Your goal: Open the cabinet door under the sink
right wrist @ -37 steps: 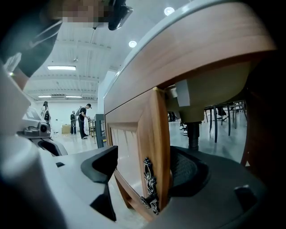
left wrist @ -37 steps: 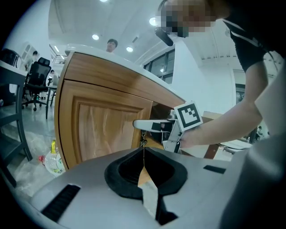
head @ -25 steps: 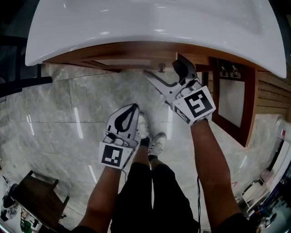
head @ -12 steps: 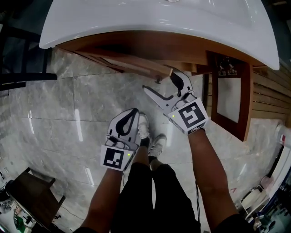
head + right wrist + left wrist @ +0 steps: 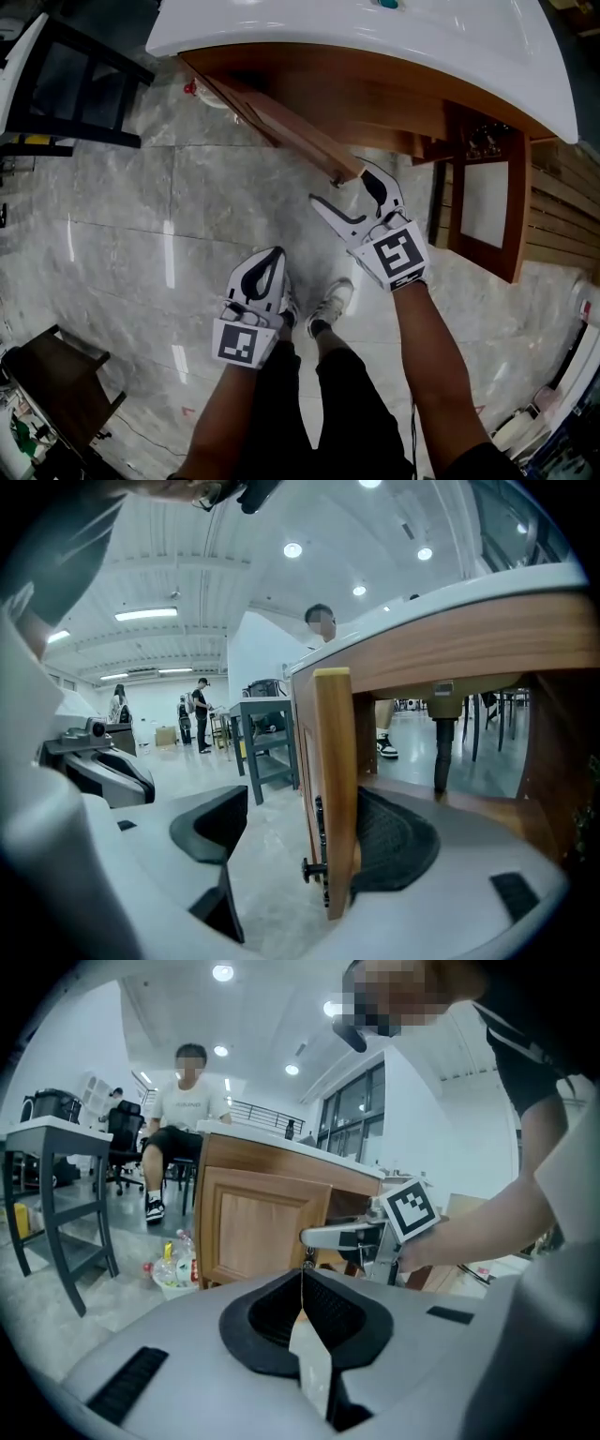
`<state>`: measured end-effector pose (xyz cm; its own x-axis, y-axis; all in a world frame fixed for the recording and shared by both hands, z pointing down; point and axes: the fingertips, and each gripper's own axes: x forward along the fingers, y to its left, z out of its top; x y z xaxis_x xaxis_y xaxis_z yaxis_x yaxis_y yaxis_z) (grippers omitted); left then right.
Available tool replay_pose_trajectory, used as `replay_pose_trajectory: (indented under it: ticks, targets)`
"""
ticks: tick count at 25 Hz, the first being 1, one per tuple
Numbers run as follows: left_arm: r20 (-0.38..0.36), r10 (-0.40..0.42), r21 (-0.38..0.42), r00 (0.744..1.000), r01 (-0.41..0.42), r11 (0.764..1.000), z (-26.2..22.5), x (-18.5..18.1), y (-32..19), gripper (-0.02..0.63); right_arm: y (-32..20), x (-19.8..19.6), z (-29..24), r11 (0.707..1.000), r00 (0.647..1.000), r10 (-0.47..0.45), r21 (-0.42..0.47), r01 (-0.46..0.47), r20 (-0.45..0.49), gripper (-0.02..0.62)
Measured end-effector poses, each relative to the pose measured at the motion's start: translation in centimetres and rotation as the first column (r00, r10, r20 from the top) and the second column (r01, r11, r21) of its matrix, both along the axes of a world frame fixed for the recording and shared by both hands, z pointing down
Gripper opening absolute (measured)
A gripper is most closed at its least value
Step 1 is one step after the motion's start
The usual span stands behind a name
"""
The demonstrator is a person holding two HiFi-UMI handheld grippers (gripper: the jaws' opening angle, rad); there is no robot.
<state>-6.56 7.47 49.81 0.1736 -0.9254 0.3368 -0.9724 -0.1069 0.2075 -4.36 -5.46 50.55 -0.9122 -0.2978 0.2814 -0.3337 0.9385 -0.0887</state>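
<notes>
Head view: the cabinet door (image 5: 300,141) stands half open under the sink (image 5: 375,56), its free edge between the spread jaws of the right gripper (image 5: 342,190). Left gripper view: the left gripper (image 5: 302,1283) is clenched and empty. Right gripper view: one pad (image 5: 394,841) seems to rest on the door's inner face, so pull steadily along the hinge arc.

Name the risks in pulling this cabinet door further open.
1. The right tongs stand open around the door edge, unclamped, so the door may slip off.
2. Swinging wider, the door may hit the bin of bottles beside it.
</notes>
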Motion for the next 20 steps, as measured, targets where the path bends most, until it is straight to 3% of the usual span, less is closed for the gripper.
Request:
replay_pose_trajectory:
  ticks: [5, 12, 17, 20]
  targets:
    - [0.006, 0.0, -0.039, 1.0, 0.0, 0.999, 0.8, -1.4, 2.4, 0.023, 3.0, -0.8, -0.1, 1.0, 1.0, -0.014, 0.001, 0.014, -0.015, 0.341]
    - [0.003, 0.025, -0.023, 1.0, -0.025, 0.999, 0.2, -3.7, 3.7, 0.023, 8.2, -3.7, -0.7, 1.0, 1.0, -0.021, -0.003, 0.021, -0.006, 0.341]
    - [0.009, 0.035, -0.025, 0.999, -0.035, 0.999, 0.4, -5.5, 4.9, 0.023, 10.2, -4.9, -0.6, 0.999, 0.999, 0.031, -0.029, -0.03, 0.021, 0.341]
    - [0.007, 0.029, -0.026, 1.0, -0.029, 0.999, 0.6, -6.7, 5.6, 0.024, 11.2, -6.1, -0.6, 1.0, 1.0, 0.015, -0.002, -0.015, 0.02, 0.341]
